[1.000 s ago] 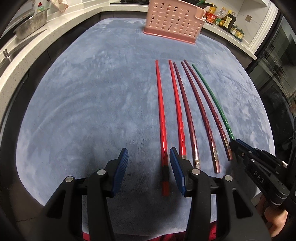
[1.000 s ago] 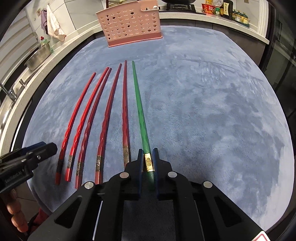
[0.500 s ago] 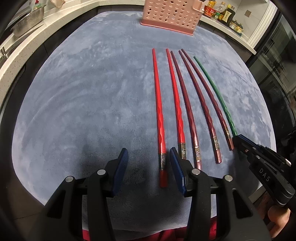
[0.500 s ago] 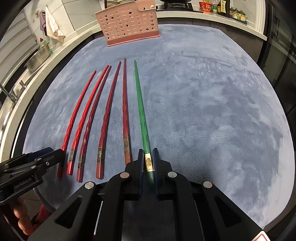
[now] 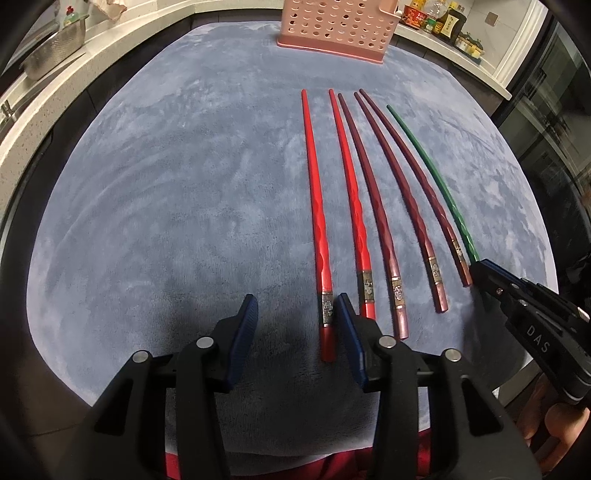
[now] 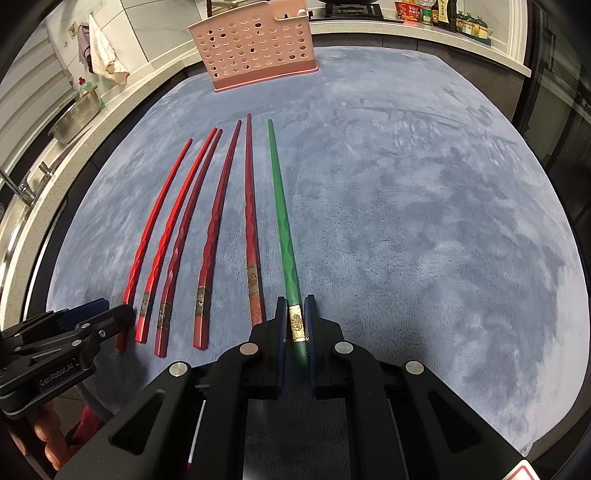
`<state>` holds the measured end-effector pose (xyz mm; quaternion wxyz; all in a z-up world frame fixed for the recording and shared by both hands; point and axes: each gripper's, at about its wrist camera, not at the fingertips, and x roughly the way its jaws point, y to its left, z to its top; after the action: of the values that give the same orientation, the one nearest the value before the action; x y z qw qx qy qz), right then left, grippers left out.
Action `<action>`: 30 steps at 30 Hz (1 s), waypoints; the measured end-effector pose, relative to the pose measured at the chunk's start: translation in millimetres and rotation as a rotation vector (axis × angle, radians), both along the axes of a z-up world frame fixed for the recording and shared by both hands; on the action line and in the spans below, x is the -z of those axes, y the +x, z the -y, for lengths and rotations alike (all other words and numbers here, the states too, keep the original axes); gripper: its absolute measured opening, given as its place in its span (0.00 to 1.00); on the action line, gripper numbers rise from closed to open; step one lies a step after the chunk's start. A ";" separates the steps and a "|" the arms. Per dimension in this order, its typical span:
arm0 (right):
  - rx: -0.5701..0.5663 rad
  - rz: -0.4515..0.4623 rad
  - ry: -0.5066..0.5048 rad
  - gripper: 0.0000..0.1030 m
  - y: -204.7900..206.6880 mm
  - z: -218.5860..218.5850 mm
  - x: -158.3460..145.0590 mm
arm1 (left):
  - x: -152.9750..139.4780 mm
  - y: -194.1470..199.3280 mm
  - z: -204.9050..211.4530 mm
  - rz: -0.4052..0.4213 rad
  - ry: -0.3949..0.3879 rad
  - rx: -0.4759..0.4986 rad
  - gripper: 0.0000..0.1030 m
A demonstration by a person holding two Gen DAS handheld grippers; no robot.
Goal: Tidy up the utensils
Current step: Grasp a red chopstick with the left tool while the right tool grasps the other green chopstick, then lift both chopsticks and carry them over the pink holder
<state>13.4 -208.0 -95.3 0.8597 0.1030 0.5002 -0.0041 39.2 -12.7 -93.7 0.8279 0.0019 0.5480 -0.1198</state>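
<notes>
Right claw (image 6: 296,325) clamps the green chopstick (image 6: 280,206); closing left claw (image 5: 295,317) straddles the leftmost red chopstick (image 5: 317,221).

chopsticks (image 5: 321,236) side by side, basket (image 5: 336,29) behind

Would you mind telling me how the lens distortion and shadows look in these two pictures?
Left wrist view: fisheye bends the chopsticks into arcs, dark corners frame it, and a shadow lies on the blue mat ahead of the left tool. Right wrist view: the same bowing and dark rim; sharp throughout.
</notes>
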 end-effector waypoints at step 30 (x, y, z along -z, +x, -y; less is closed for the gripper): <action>0.017 0.056 0.011 0.08 -5.7 1.5 -26.1 | -17.9 1.9 4.1 0.083 0.043 0.029 0.07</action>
<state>7.7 -209.5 -69.2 0.8727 0.1118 0.4753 -0.0058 41.1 -16.8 -75.9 0.8477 0.0324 0.5157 -0.1197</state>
